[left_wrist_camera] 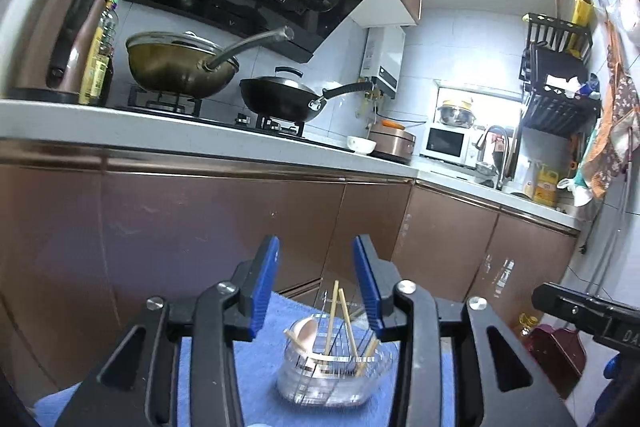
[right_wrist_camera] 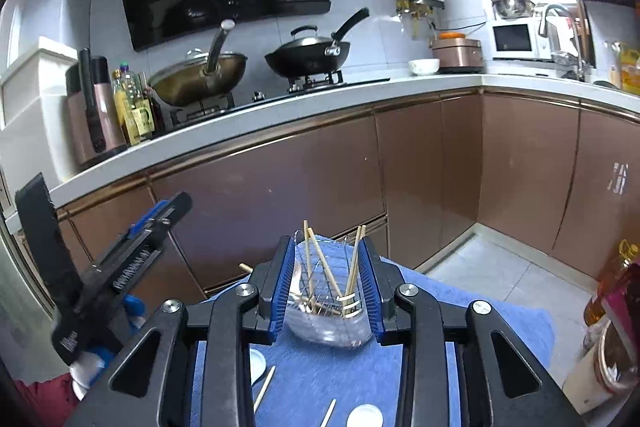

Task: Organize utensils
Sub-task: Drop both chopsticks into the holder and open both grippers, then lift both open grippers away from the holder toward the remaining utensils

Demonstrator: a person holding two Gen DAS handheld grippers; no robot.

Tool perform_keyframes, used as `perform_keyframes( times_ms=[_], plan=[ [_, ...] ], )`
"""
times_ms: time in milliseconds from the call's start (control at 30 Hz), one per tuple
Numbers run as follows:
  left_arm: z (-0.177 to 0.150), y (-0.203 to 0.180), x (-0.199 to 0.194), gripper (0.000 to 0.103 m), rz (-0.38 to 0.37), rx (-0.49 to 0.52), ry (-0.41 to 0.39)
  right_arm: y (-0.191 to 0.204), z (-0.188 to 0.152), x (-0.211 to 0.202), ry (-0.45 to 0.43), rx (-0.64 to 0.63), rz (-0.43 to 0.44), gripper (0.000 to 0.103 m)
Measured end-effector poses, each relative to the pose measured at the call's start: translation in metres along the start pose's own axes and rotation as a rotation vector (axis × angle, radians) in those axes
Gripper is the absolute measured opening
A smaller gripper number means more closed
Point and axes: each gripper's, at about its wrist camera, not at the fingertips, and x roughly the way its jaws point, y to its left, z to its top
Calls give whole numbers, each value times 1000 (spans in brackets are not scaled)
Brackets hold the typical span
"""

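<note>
Behind the blue cloth (right_wrist_camera: 320, 371) runs the kitchen surface (right_wrist_camera: 280, 107), its far right end cut off by the lens edge. On the cloth stands a clear holder (right_wrist_camera: 328, 323) with chopsticks (right_wrist_camera: 352, 267) upright in it and a pale spoon (left_wrist_camera: 306, 333) leaning inside; the holder's base is blurred. Loose chopsticks (right_wrist_camera: 264, 387) and white discs (right_wrist_camera: 364, 417) lie nearer, partly hidden by the right claw (right_wrist_camera: 328, 283), whose blue pads stand apart on either side of the holder, not pressing it. The left claw (left_wrist_camera: 316, 291) is spread and empty above the holder. Writing on the claw bodies is too smeared to read.
</note>
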Motion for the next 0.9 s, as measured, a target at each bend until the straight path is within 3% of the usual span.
perform_keyframes(
  times_ms=[67, 200, 467, 600, 900],
  plan=[
    [8, 6, -19, 48, -3, -2, 25, 5, -3, -17, -9, 2, -6, 33],
    [21, 20, -55, 51, -8, 9, 74, 18, -10, -48, -32, 0, -2, 33],
    [34, 44, -118, 57, 37, 6, 96, 39, -29, -93, -66, 8, 41, 35],
    [37, 49, -140, 63, 40, -2, 100, 43, -37, -107, -74, 15, 51, 35],
    [32, 50, -170, 64, 44, -6, 113, 44, -47, -136, -105, 31, 47, 37]
  ],
)
